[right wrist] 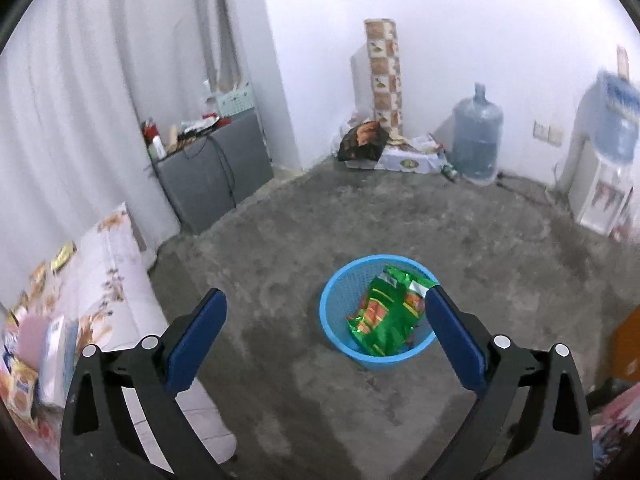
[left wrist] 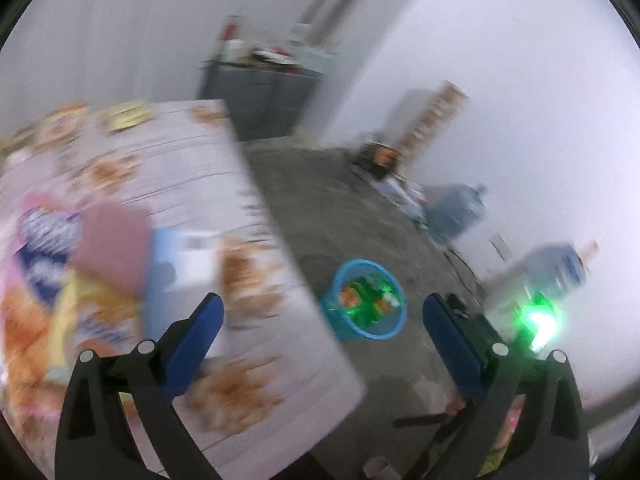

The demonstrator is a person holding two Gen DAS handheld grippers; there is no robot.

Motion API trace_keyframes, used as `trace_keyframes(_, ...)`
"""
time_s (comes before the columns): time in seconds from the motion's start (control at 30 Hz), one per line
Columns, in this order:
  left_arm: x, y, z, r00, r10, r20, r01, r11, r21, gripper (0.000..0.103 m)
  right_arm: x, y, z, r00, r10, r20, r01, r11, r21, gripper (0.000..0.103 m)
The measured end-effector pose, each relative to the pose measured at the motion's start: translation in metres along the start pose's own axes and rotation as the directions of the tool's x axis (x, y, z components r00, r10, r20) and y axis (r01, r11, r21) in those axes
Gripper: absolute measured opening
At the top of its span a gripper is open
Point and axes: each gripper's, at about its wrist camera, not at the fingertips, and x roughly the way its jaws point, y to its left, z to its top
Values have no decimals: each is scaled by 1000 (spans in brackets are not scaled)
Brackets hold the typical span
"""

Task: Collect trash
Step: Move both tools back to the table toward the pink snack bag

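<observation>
The long table under a white, orange-flowered cloth [left wrist: 192, 184] stands just beside the round blue plastic mesh basket [right wrist: 340, 300] on the floor. Crumpled green foil wrappers [right wrist: 384, 320] already lie inside the basket; blurred snack packets [left wrist: 48, 248] remain on the table, tableward of the basket. The left gripper [left wrist: 322, 312] is nearer them, over the table edge; the right gripper [right wrist: 326, 308] faces the basket. Both gape wide, holding nothing.

Left wrist view was heavily motion-smeared; the desk [left wrist: 168, 168] print was streaked, and a green glare spot [left wrist: 540, 320] was blown out. Right wrist view was sharp, evenly and softly lit, white wall [right wrist: 460, 20] slightly overexposed. Fisheye bending and dark corners were seen in both.
</observation>
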Motion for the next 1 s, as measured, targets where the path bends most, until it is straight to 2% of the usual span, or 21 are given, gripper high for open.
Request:
trace_keyframes(0.13, -27, 44, -6, 992, 124, 25, -122, 990, -69, 98, -13, 37, -4, 1000, 18, 26, -14, 992, -128, 95)
trace_keyframes(0.27, -51, 73, -11, 985, 154, 77, -145, 983, -115, 97, -26, 69, -10, 998, 33, 55, -18, 966, -257, 95)
trace_keyframes(0.33, -63, 85, -15, 981, 161, 104, -147, 981, -130, 97, -33, 80, -13, 994, 80, 75, -55, 955, -291, 95)
trace_keyframes(0.4, -76, 102, -23, 978, 168, 126, -148, 978, -149, 97, -41, 84, -16, 982, 168, 83, -136, 946, -294, 95)
trace_keyframes(0.47, -86, 116, -29, 974, 171, 152, -144, 974, -174, 97, -50, 89, -18, 961, 262, 86, -229, 932, -280, 95)
trace_keyframes(0.57, -100, 138, -38, 968, 153, 198, -114, 974, -195, 97, -58, 103, -21, 940, 336, 62, -308, 911, -273, 95)
trace_keyframes(0.7, -112, 154, -49, 959, 132, 251, -85, 978, -190, 97, -53, 114, -22, 897, 441, -39, -437, 869, -230, 95)
trace_keyframes(0.87, -108, 156, -54, 961, 102, 256, -74, 990, -118, 97, -39, 133, -26, 817, 547, -181, -571, 811, -125, 94)
trace_keyframes(1.0, -94, 143, -54, 968, 92, 234, -90, 996, -18, 97, -27, 152, -35, 765, 580, -278, -620, 780, -78, 85)
